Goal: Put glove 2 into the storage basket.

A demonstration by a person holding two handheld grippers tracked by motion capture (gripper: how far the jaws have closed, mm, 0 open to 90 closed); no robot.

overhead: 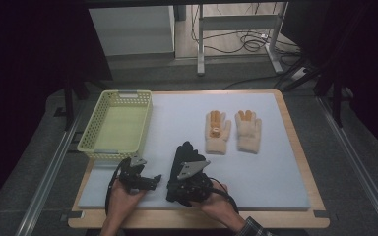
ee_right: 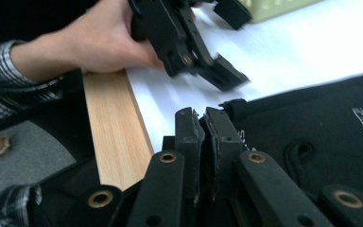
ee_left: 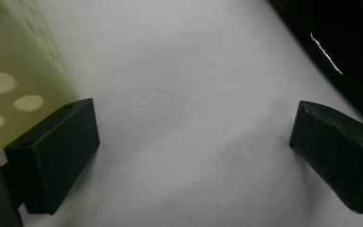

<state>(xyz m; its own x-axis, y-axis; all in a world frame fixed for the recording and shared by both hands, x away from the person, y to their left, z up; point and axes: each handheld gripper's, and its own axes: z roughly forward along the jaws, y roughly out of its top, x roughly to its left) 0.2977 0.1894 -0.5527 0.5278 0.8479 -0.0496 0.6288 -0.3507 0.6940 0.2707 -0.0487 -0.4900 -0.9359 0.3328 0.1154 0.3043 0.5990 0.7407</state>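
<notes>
A black glove (overhead: 184, 152) lies on the white mat (overhead: 266, 182) near the front edge, fingers pointing away from me; its dark fabric (ee_right: 312, 123) shows in the right gripper view. My right gripper (overhead: 177, 187) rests over the glove's near end. Its jaws (ee_right: 203, 118) stand together at the glove's edge; I cannot tell whether fabric is pinched between them. My left gripper (overhead: 145, 172) sits just left of the glove, open (ee_left: 194, 137), with bare mat between its jaws. The same left gripper (ee_right: 231, 42) appears held in a hand in the right gripper view.
A yellow perforated basket (overhead: 89, 147) stands at the mat's left, close beside the left jaw (ee_left: 9, 71). Two cream knitted gloves (overhead: 217, 132) (overhead: 248, 132) lie side by side at the middle right. The wooden table edge (ee_right: 113, 127) runs along the front.
</notes>
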